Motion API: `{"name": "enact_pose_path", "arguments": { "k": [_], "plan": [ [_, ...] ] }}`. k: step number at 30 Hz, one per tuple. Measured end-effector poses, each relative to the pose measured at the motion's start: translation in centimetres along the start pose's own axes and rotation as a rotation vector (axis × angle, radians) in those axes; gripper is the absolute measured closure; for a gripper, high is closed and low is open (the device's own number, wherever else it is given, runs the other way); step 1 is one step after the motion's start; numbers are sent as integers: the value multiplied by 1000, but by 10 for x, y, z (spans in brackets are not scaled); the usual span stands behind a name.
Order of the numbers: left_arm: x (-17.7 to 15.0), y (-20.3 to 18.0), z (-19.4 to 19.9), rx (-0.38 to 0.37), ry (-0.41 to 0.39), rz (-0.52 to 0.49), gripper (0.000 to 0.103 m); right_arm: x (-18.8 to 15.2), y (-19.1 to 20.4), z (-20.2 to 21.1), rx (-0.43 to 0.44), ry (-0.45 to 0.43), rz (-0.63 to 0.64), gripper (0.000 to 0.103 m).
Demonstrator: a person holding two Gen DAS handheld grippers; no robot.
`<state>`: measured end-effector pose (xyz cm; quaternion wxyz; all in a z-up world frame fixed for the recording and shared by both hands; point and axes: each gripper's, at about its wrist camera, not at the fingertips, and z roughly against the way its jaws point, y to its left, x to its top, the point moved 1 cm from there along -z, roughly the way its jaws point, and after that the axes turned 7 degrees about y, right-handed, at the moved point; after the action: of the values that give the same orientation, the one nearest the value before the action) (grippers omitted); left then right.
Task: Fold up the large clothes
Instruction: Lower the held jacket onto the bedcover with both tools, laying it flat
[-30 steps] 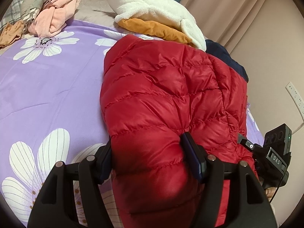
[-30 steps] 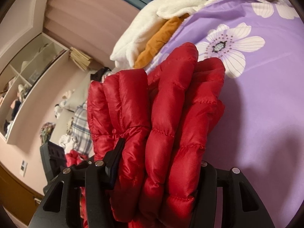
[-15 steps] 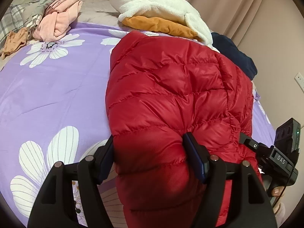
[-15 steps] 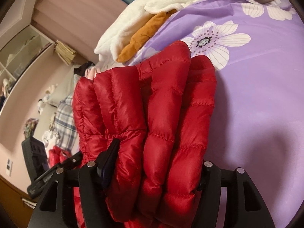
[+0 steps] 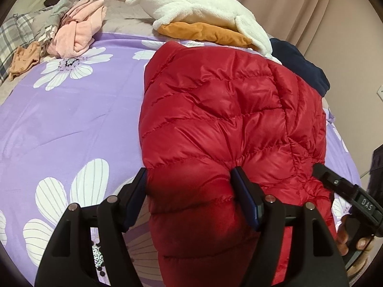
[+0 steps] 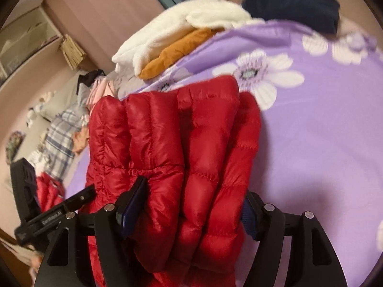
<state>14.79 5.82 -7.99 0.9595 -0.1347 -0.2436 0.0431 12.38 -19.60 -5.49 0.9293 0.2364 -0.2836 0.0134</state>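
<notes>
**Both grippers on the folded red jacket**

My left gripper [image 5: 189, 191] has its jaws clamped on a thick roll of the red puffer jacket [image 5: 215, 110], both pads pressed into the near end of the bundle. My right gripper [image 6: 194, 205] also has quilted folds of the jacket between its jaws, and those jaws are opening; the left pad dents the fabric and the right pad sits against the outer fold, so I read it as a grip.

The jacket lies folded on the purple flowered bedspread [image 5: 71, 119], stretching away from me. Just beyond its far end sits a white fleece [image 5: 198, 9] stacked on an orange garment [image 5: 205, 32], with a dark navy garment [image 5: 299, 67] beside them. A pink garment [image 5: 79, 35] lies crumpled far left with some plaid cloth [image 5: 14, 33].
</notes>
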Motion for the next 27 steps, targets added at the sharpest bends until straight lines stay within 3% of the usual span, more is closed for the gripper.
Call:
{"name": "enact_pose_path", "arguments": {
  "k": [7, 12, 14, 20, 27],
  "plan": [
    [-6, -3, 11, 40, -15, -18, 32, 2, 11, 9, -98, -57, 46, 32],
    [-9, -3, 20, 35, -29, -21, 35, 5, 12, 26, -209, -153, 61, 32],
    [-9, -3, 22, 23, -32, -19, 37, 7, 12, 30, -174, -158, 67, 32],
    [-13, -12, 28, -2, -38, -59, 58, 10, 34, 27, -36, -153, 153, 35],
    [-15, -12, 22, -7, -17, -88, 60, 22, 71, 14, 55, -158, 246, 47]
  ]
}}
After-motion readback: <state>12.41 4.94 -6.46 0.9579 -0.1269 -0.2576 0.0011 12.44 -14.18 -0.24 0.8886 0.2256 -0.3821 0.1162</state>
